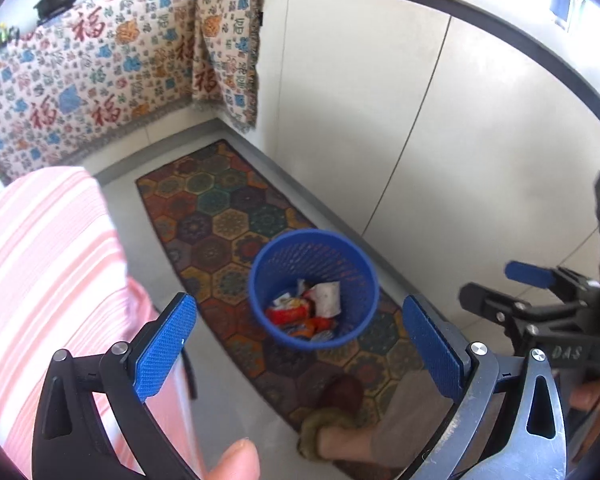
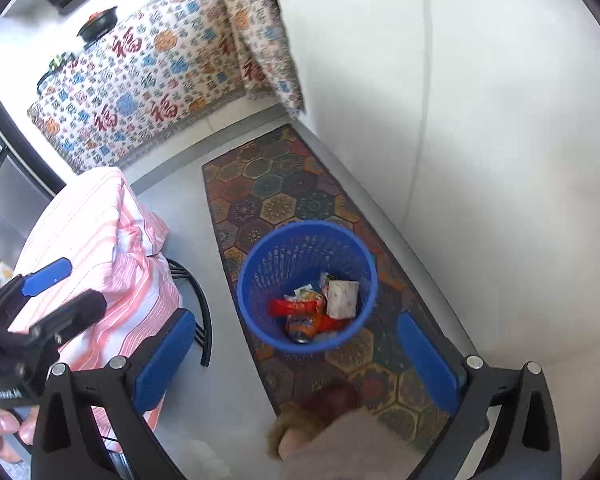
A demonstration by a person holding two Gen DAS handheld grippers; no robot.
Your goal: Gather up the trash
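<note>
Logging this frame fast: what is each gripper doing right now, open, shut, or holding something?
Left gripper: open, holding nothing, above the blue mesh plastic bin.
Right gripper: open, holding nothing, above the same bin.

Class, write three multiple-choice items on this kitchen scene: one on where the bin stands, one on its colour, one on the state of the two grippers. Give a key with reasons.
1. Where does the bin stand?
A. on the patterned rug
B. on the striped cloth
C. on the counter

2. What colour is the bin?
A. green
B. blue
C. white

3. How are the two grippers?
A. both shut on wrappers
B. one holds a can
C. both open and empty

Key: 1 A, the rug lies under the bin; 2 B, its mesh wall is blue; 3 C, the left gripper and right gripper show spread jaws with nothing between, while the wrappers lie in the bin.
</note>
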